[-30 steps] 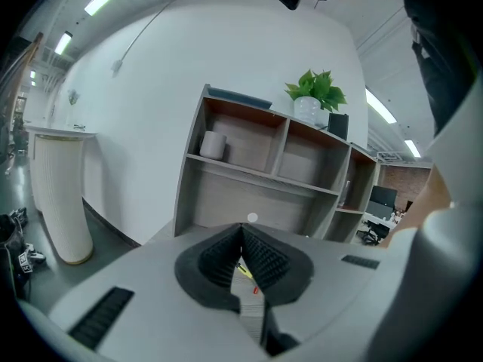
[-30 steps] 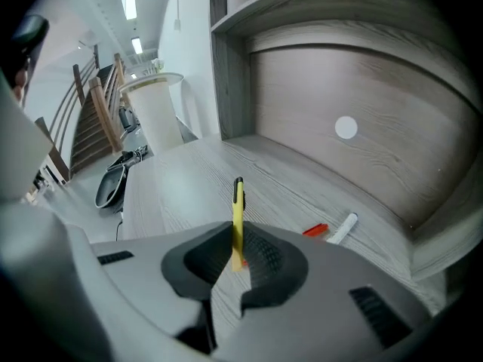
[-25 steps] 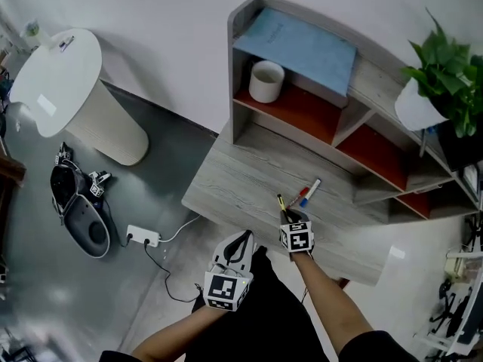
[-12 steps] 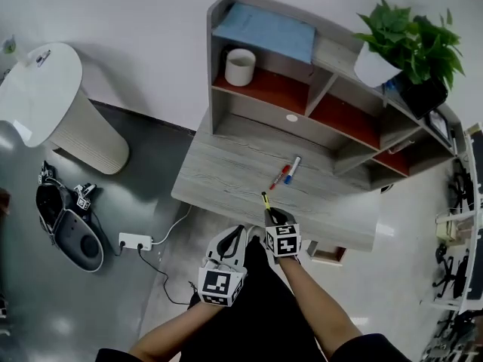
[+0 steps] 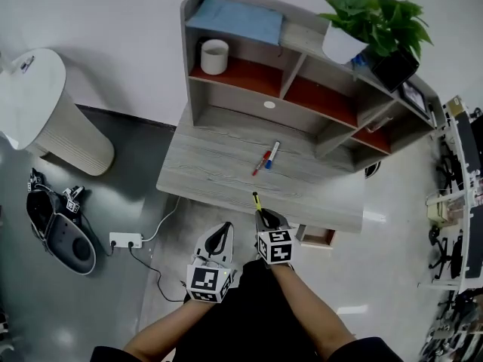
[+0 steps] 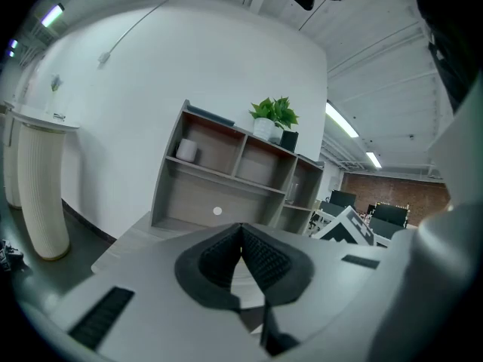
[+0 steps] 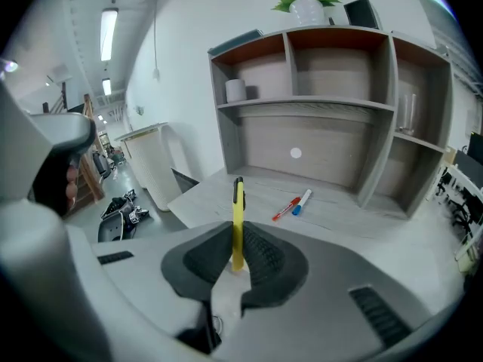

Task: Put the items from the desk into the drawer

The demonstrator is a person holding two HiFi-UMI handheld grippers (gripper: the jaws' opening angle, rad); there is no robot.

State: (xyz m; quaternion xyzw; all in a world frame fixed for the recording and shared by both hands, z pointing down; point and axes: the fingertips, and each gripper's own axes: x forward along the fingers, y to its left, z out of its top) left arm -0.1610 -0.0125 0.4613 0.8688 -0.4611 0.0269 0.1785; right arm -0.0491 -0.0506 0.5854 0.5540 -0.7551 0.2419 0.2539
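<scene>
A white wall [image 5: 113, 21] backs the grey wood desk [image 5: 211, 168] and shelf unit [image 5: 317, 96] — glossy grey floor [image 5: 128, 183], white ribbed pedestal table [image 5: 38, 96] beyond the desk's left edge.

The left forearm [image 5: 162, 329] and right forearm [image 5: 302, 304] reach forward side by side. The left gripper [image 5: 223, 231] sits nearer the body, jaws pressed together on nothing. The right gripper [image 5: 261, 216], slightly ahead, clamps a yellow pen [image 5: 256, 200] pointing forward
</scene>
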